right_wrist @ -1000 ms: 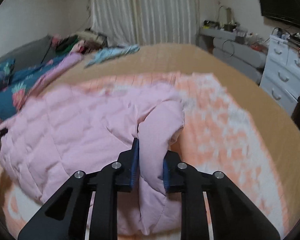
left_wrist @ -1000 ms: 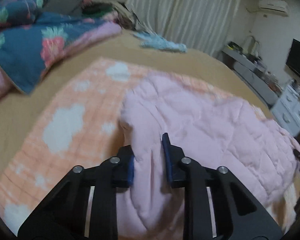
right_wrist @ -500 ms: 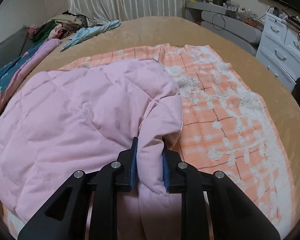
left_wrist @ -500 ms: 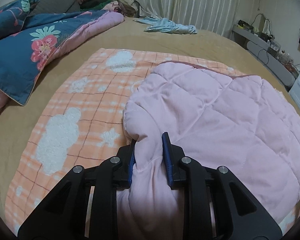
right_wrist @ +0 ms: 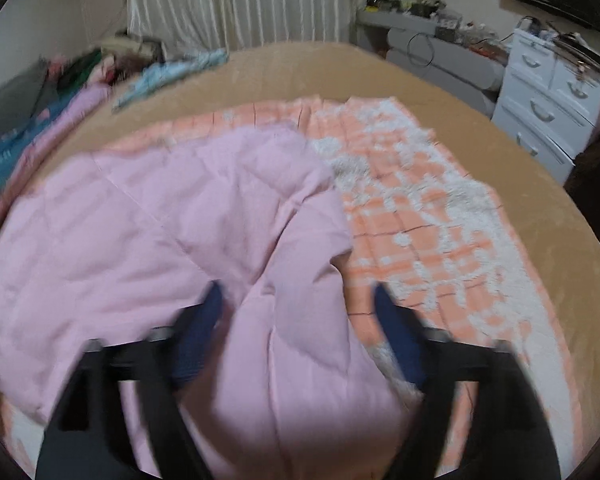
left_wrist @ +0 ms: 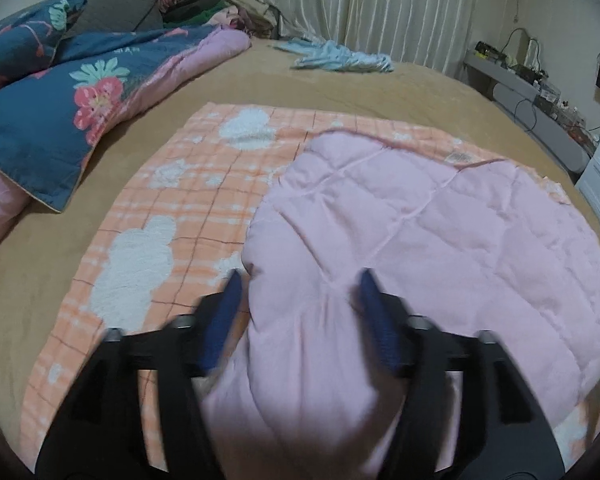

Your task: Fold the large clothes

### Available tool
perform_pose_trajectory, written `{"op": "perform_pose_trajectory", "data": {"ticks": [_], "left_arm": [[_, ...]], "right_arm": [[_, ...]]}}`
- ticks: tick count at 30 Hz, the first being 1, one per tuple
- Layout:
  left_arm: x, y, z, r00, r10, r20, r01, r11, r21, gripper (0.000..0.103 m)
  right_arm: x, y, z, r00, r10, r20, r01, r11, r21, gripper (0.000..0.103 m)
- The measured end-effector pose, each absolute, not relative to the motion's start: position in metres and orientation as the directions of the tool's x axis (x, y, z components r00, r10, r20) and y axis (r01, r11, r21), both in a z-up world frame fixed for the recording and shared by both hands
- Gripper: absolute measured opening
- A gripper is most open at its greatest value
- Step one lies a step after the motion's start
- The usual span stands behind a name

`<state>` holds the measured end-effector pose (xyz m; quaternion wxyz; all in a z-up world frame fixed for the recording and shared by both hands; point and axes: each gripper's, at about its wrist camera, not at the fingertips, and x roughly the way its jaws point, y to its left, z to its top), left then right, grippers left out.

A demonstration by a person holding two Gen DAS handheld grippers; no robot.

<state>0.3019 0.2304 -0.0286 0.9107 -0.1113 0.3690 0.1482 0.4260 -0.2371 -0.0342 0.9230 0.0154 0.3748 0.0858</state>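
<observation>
pink quilted garment (left_wrist: 440, 232): 1 | hand-held grippers: 2, left (left_wrist: 298, 280) right (right_wrist: 298, 294), jaws just spread

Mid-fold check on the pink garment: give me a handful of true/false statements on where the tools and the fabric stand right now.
1. The left tool is clamped tight on the pink quilted garment. False: its jaws have just been opening; fabric lies between them, unpinched.
2. The right tool stands open with a pink fold between its fingers. True.
3. The garment lies on an orange checked blanket. True.
4. The garment hangs in the air above the bed. False: it rests on the blanket.
5. A light blue cloth lies beyond the blanket, near the curtains. True.
</observation>
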Motion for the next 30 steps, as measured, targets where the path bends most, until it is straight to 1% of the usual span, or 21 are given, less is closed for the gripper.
{"op": "perform_pose_trajectory", "data": {"ticks": [1, 2, 3, 4, 5, 8, 13, 19, 30], "left_arm": [[0.299, 0.228, -0.024, 0.690, 0.185, -0.700, -0.347, 0.933, -0.095, 0.068], [0.295, 0.225, -0.019, 0.695, 0.182, -0.695, -0.339, 0.936, -0.095, 0.072], [0.291, 0.222, -0.014, 0.701, 0.179, -0.690, -0.333, 0.938, -0.095, 0.076], [0.284, 0.218, -0.007, 0.710, 0.171, -0.683, -0.323, 0.941, -0.101, 0.086], [0.280, 0.215, -0.003, 0.716, 0.160, -0.679, -0.318, 0.941, -0.113, 0.093], [0.269, 0.208, 0.008, 0.726, 0.115, -0.678, -0.297, 0.942, -0.158, 0.094], [0.248, 0.193, 0.022, 0.745, 0.136, -0.653, -0.285, 0.950, -0.126, 0.094], [0.225, 0.181, 0.031, 0.754, 0.155, -0.638, -0.282, 0.954, -0.102, 0.094], [0.195, 0.166, 0.029, 0.757, 0.168, -0.631, -0.262, 0.963, -0.059, 0.094]], "right_arm": [[0.419, -0.240, -0.028, 0.716, 0.176, -0.675, -0.144, 0.984, 0.104, 0.094], [0.411, -0.243, -0.019, 0.728, 0.196, -0.657, -0.152, 0.981, 0.124, 0.097], [0.405, -0.245, -0.013, 0.733, 0.217, -0.645, -0.165, 0.976, 0.141, 0.097], [0.398, -0.248, -0.007, 0.739, 0.234, -0.632, -0.174, 0.972, 0.156, 0.098], [0.390, -0.251, -0.001, 0.749, 0.243, -0.616, -0.177, 0.970, 0.168, 0.099], [0.375, -0.256, 0.011, 0.751, 0.274, -0.601, -0.188, 0.961, 0.203, 0.099], [0.344, -0.257, 0.028, 0.766, 0.291, -0.574, -0.206, 0.956, 0.209, 0.099], [0.318, -0.262, 0.034, 0.768, 0.313, -0.559, -0.209, 0.947, 0.242, 0.099], [0.279, -0.260, 0.035, 0.777, 0.321, -0.541, -0.215, 0.944, 0.251, 0.099]]}}
